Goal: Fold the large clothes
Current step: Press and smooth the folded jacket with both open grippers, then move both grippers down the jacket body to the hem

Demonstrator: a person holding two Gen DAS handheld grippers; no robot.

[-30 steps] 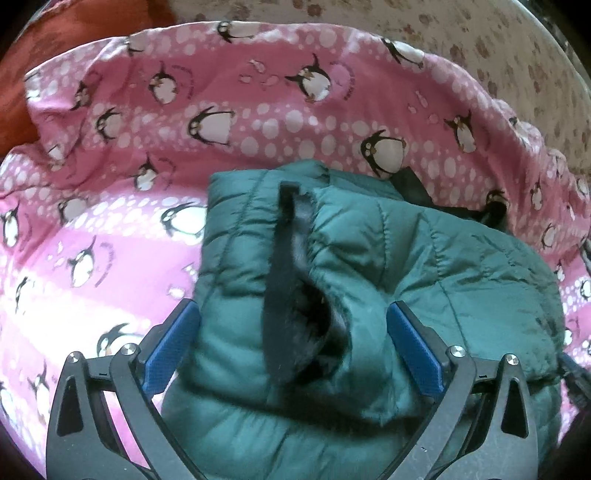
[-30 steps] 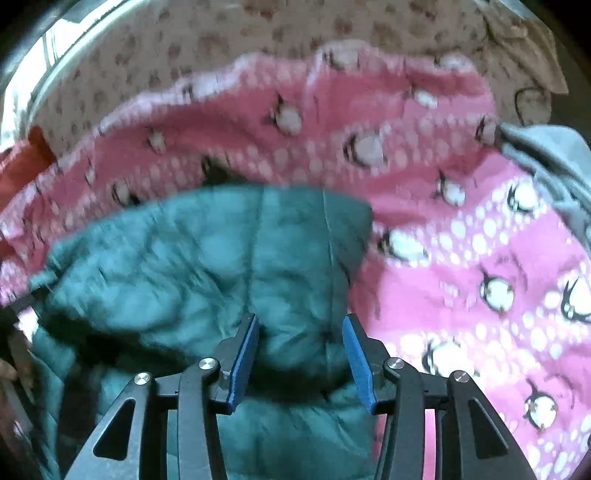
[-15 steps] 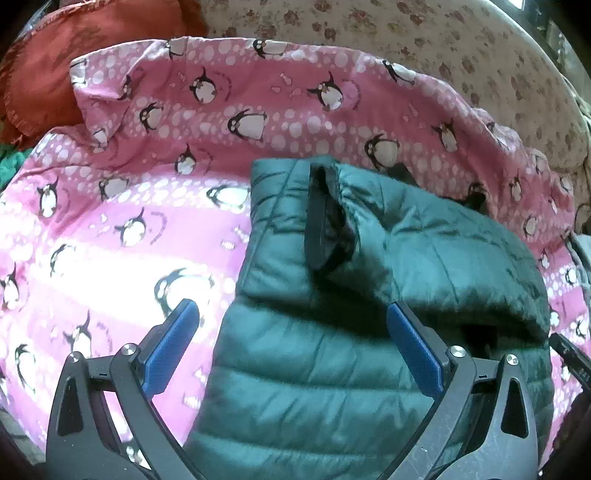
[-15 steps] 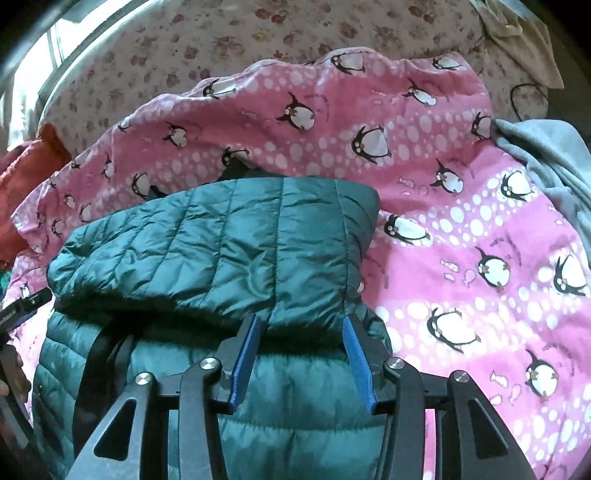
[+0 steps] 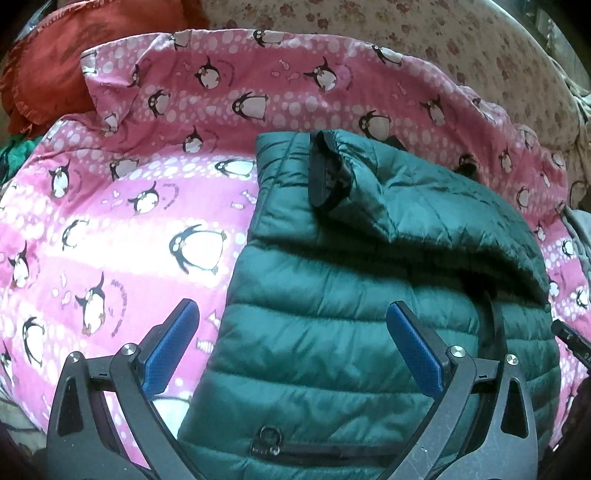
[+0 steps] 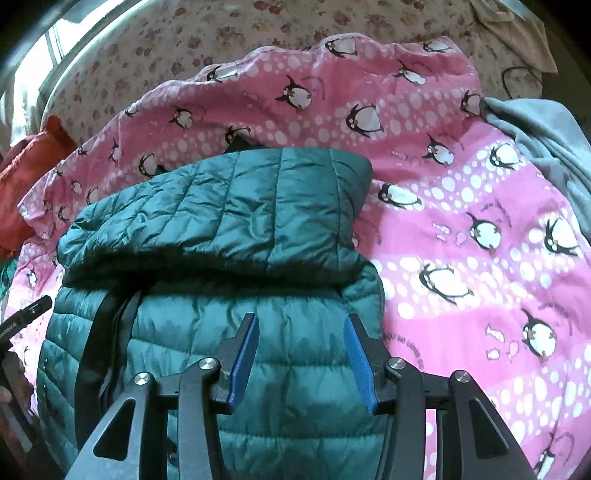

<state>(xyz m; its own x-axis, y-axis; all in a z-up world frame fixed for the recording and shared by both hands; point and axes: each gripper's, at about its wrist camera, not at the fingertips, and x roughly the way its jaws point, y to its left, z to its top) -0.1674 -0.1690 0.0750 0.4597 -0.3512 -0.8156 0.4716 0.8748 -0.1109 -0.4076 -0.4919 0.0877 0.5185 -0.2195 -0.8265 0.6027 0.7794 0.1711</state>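
A dark green quilted puffer jacket (image 5: 332, 332) lies on a pink penguin-print blanket (image 5: 129, 221). Its sleeves are folded across the upper body; a black-edged cuff (image 5: 325, 173) lies near the top left. The jacket also shows in the right wrist view (image 6: 240, 221). My left gripper (image 5: 291, 350) is open and empty, held above the jacket's lower left part. My right gripper (image 6: 299, 354) is open and empty above the jacket's lower right part. The other gripper's tip (image 6: 22, 317) shows at the left edge of the right wrist view.
The blanket (image 6: 461, 240) lies on a floral bedsheet (image 5: 406, 33). An orange-red cushion (image 5: 55, 62) sits at the far left. A grey garment (image 6: 546, 147) lies at the right. A green cloth (image 5: 18, 155) peeks out at the left edge.
Both grippers have let go of the folded sleeve part and pulled back toward me and upward. The folded sleeve now rests on the jacket body.
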